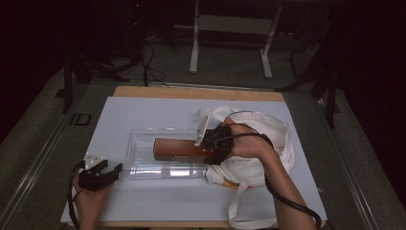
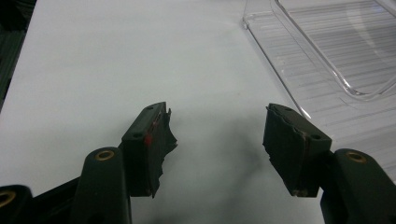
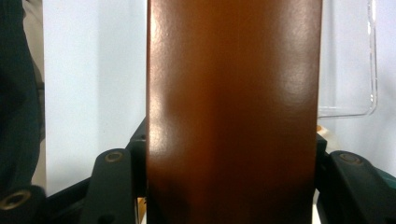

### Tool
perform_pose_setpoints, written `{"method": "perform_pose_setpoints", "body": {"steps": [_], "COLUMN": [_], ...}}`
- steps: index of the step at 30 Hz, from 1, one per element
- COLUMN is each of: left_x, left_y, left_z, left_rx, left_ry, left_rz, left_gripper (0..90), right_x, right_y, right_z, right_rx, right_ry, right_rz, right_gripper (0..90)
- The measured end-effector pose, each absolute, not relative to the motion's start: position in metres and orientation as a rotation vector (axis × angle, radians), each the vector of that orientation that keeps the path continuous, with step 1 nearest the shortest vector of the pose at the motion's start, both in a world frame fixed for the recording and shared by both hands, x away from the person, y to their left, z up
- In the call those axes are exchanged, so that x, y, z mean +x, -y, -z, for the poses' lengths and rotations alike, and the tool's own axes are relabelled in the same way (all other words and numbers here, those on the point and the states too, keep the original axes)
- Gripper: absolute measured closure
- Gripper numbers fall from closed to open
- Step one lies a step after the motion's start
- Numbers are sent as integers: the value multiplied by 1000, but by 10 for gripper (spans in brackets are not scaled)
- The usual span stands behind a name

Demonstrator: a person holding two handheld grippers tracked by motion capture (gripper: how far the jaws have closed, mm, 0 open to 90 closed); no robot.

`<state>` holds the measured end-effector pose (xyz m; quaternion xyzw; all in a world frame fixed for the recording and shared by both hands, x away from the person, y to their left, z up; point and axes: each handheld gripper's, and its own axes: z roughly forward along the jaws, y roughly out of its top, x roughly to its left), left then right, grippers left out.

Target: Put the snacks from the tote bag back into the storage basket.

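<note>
R gripper [image 1: 210, 143] pinches brown box [image 1: 179, 149] end over tray [image 1: 139, 158]; box looks stiff, light, slick—grip flat sides. L gripper [image 1: 98, 173] spread, near tray's corner.

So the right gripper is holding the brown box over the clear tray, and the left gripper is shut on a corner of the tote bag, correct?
Not quite. The left gripper is open and holds nothing; it rests on the white sheet beside the clear tray, away from the tote bag, as the left gripper view shows. The rest stands: the right gripper holds the brown box over the tray.
</note>
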<state>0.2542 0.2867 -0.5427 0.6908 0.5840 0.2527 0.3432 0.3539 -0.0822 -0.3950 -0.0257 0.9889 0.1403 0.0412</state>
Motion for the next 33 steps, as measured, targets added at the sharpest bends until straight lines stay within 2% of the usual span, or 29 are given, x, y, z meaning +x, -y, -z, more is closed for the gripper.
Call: {"method": "perform_pose_setpoints", "body": {"steps": [33], "left_x": [253], "left_y": [-287], "left_z": [542], "left_rx": [1782], "left_ry": [-1513], "left_rz": [-673], "left_gripper": [401], "right_x": [355], "right_y": [54], "right_z": [415], "right_rx": [-153], "right_ry": [-3049], "right_rz": [-301], "right_gripper": [430]}}
